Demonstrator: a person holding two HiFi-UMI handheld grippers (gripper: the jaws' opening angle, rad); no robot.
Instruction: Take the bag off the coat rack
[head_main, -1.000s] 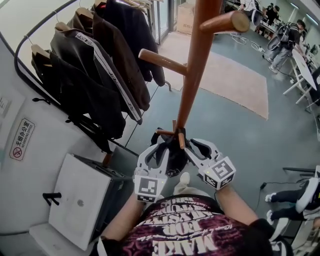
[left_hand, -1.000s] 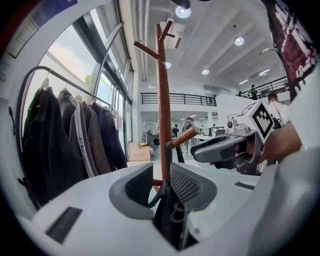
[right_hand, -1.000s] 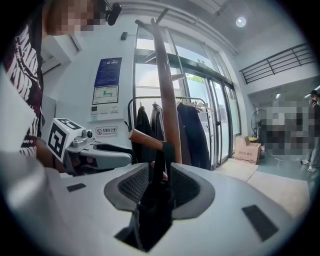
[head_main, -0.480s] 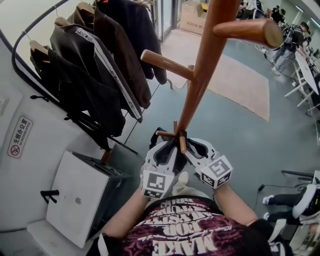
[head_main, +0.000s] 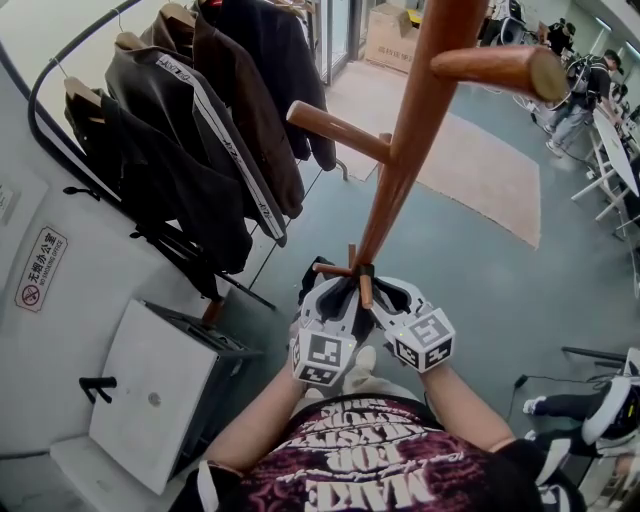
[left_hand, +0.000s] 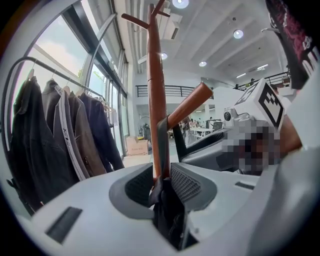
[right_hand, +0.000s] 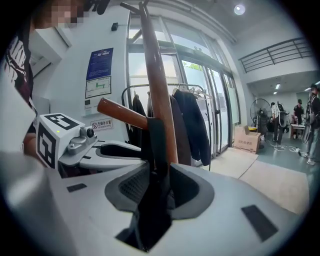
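Observation:
A black bag (head_main: 343, 306) hangs by its straps from a short low peg (head_main: 364, 288) on the brown wooden coat rack (head_main: 400, 170). My left gripper (head_main: 334, 292) sits just left of the peg and my right gripper (head_main: 386, 296) just right of it, both against the bag. In the left gripper view the left gripper (left_hand: 161, 183) is shut on a black strap (left_hand: 163, 142) that runs up to the peg (left_hand: 187, 105). In the right gripper view the right gripper (right_hand: 159, 186) is closing its jaws, and the other strap (right_hand: 156, 145) fills the gap below the peg (right_hand: 122, 113).
Dark jackets (head_main: 200, 130) hang on a metal garment rail at the left. A white box (head_main: 160, 390) stands on the floor at lower left. A beige rug (head_main: 470, 160) lies beyond the rack. Upper pegs (head_main: 340, 130) jut out overhead. People stand at the far right.
Both grippers have drawn a little closer together around the low peg; the left one shifted right. The bag still hangs on its peg.

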